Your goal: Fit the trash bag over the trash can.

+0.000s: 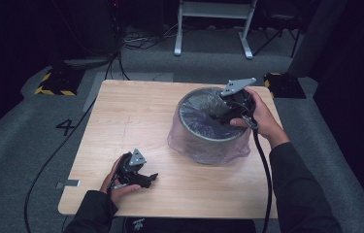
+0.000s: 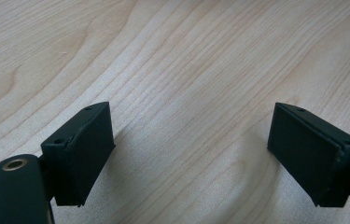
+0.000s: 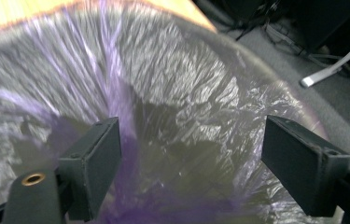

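Bin [image 1: 208,138], a round grey container, stands right of centre in the high view on the wooden table [image 1: 121,111]. Purple-tinted plastic bag [image 1: 184,141] lines its inside and hangs down over the outer wall to the tabletop, where it bunches around the base. Right gripper [image 1: 225,114], held in the person's right hand [image 1: 262,119], sits at the bin's right rim with its jaws pointing down into the opening; its grey three-cornered plate is uppermost and its cable trails toward the lower edge of the frame.

In the right gripper view the two black jaws stand wide apart at lower left and lower right of the frame, with nothing between them; beyond them lies the crinkled bag [image 3: 182,116] inside the bin, and grey carpet floor [image 3: 303,56] fills the upper right corner.

Left gripper [image 1: 145,178] rests at the lower left of the high view, low over the table near its front edge and well apart from the bin, held in the left hand [image 1: 116,187]. In the left gripper view its jaws are likewise spread wide, empty, over bare wood grain [image 2: 186,70].
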`<control>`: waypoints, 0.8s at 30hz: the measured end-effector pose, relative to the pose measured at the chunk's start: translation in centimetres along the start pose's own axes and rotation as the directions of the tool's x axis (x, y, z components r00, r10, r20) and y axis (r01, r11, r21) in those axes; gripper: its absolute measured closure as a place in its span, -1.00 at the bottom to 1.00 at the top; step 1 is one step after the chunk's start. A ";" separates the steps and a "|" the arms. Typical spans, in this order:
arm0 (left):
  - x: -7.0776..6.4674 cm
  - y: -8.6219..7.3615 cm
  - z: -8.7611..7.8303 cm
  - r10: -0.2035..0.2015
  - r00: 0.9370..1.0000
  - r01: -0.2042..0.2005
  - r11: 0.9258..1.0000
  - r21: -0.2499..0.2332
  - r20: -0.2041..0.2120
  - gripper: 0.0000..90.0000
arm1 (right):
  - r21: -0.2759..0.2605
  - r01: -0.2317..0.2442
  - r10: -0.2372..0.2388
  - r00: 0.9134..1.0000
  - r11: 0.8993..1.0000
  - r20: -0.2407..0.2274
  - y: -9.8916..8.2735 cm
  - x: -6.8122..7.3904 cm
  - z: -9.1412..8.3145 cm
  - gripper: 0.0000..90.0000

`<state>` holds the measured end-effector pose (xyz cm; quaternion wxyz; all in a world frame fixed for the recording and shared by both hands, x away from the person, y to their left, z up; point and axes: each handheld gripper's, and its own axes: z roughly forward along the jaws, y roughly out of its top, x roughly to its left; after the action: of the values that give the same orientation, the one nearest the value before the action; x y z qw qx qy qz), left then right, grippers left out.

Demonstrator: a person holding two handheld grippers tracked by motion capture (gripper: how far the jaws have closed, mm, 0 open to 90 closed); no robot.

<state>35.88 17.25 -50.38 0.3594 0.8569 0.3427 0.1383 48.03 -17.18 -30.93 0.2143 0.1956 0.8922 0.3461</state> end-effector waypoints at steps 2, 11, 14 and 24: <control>0.0 0.0 0.0 0.000 1.000 0.000 1.000 0.000 -0.001 -0.69 | 0.021 0.004 -0.004 1.000 1.000 -0.008 0.0 -0.1 0.2 -0.55; 0.0 0.0 0.0 0.003 1.000 -0.003 1.000 -0.002 0.001 -0.69 | 0.165 0.053 -0.050 0.998 0.985 -0.023 0.0 0.1 1.6 -0.53; 0.0 0.0 0.0 0.003 1.000 -0.003 1.000 -0.002 0.002 -0.69 | 0.220 0.059 -0.055 0.998 0.974 -0.022 0.2 0.1 2.1 -0.53; 0.1 0.1 0.1 0.009 1.000 -0.009 1.000 -0.001 0.004 -0.69 | 0.311 0.063 -0.054 0.998 0.948 -0.039 0.5 0.0 2.9 -0.53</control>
<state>35.98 17.23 -50.38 0.3597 0.8586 0.3381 0.1383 49.61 -15.29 -32.57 0.1773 0.1953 0.9442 0.1970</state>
